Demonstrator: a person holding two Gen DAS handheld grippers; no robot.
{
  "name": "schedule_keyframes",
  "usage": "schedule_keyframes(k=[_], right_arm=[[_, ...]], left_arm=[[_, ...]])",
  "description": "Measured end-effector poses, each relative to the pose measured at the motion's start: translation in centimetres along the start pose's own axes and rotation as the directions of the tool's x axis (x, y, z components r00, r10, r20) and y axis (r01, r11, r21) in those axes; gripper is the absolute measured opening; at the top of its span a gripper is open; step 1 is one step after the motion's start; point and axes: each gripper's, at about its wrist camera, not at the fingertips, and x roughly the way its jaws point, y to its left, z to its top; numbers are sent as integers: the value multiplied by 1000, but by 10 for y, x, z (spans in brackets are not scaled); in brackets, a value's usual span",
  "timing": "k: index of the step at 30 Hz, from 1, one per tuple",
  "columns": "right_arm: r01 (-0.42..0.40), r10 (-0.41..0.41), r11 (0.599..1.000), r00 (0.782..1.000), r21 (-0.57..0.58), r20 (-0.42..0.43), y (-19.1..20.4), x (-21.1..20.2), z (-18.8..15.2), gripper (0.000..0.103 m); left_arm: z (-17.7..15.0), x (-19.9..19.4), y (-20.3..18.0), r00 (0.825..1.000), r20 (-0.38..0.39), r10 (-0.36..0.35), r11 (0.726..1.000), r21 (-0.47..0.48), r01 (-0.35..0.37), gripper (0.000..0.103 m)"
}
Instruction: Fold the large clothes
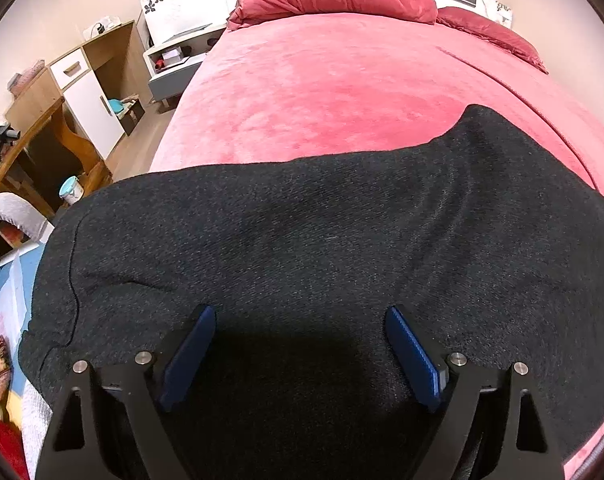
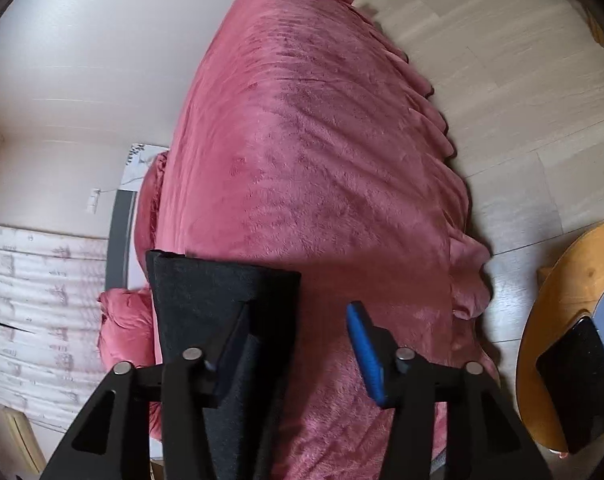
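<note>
In the left wrist view, the left tool [image 1: 299, 354] is hovering released over the black garment [image 1: 322, 240] lying on the pink bed [image 1: 322, 92]. In the right wrist view, the right tool [image 2: 297, 344] is standing released, cloth draping its left finger [image 2: 237, 344]; pulling away is risking snagging the fold.

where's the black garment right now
The black garment lies spread across the near end of the pink bed in the left wrist view, under the open left hand-held gripper.

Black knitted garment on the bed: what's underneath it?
The black knitted garment lies on the pink plush bedspread, which shows beyond its far edge. Anything else beneath the cloth is covered and cannot be seen.
</note>
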Motion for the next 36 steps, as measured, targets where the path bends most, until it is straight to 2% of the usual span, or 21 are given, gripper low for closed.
schedule_keyframes(k=[7, 10, 12, 13, 15, 17, 21, 22, 23, 24, 27, 32, 36], right_arm=[[-138, 139, 990, 990, 23, -23, 7, 20, 0, 58], [-272, 277, 957, 960, 100, -35, 8, 24, -3, 58], [-362, 363, 930, 932, 60, 5, 15, 16, -4, 58], [-363, 364, 931, 932, 35, 0, 19, 16, -3, 58], [-259, 259, 966, 965, -9, -27, 25, 22, 1, 58], [-190, 190, 982, 981, -11, -42, 23, 31, 5, 58], [-240, 242, 969, 970, 52, -27, 19, 39, 8, 58], [-243, 245, 968, 969, 58, -37, 20, 40, 8, 53], [-225, 228, 973, 973, 50, -45, 23, 41, 8, 35], [-206, 208, 978, 977, 44, -47, 27, 39, 7, 28], [-202, 207, 976, 977, 81, -57, 33, 33, 8, 25], [-195, 195, 981, 978, 16, -71, 83, 12, 4, 24], [-135, 122, 982, 987, -128, -105, 151, 0, -12, 24]], left_arm=[[-4, -10, -3, 1000, -1, 8, 1000, -12, -8, 88], [-9, -16, -6, 1000, 4, 7, 1000, -8, -7, 88], [-10, -18, -5, 1000, 7, 4, 1000, -9, -3, 88], [-10, -19, -6, 1000, 7, 2, 1000, -7, -2, 88], [-11, -20, -3, 1000, 4, -8, 1000, -9, 8, 88], [-11, -23, -3, 999, 6, -50, 999, -16, 50, 88], [-13, -27, -6, 998, 12, -57, 998, 0, 57, 88], [-14, -28, -6, 998, 13, -60, 998, -3, 60, 88], [-14, -28, -6, 998, 12, -62, 998, -6, 63, 88], [-15, -28, -6, 998, 12, -66, 998, -10, 67, 88], [-15, -29, -4, 997, 15, -74, 997, -12, 75, 88], [-15, -34, 0, 993, 20, -115, 993, -30, 115, 88], [-16, -41, 5, 985, 37, -169, 984, -55, 171, 88]])
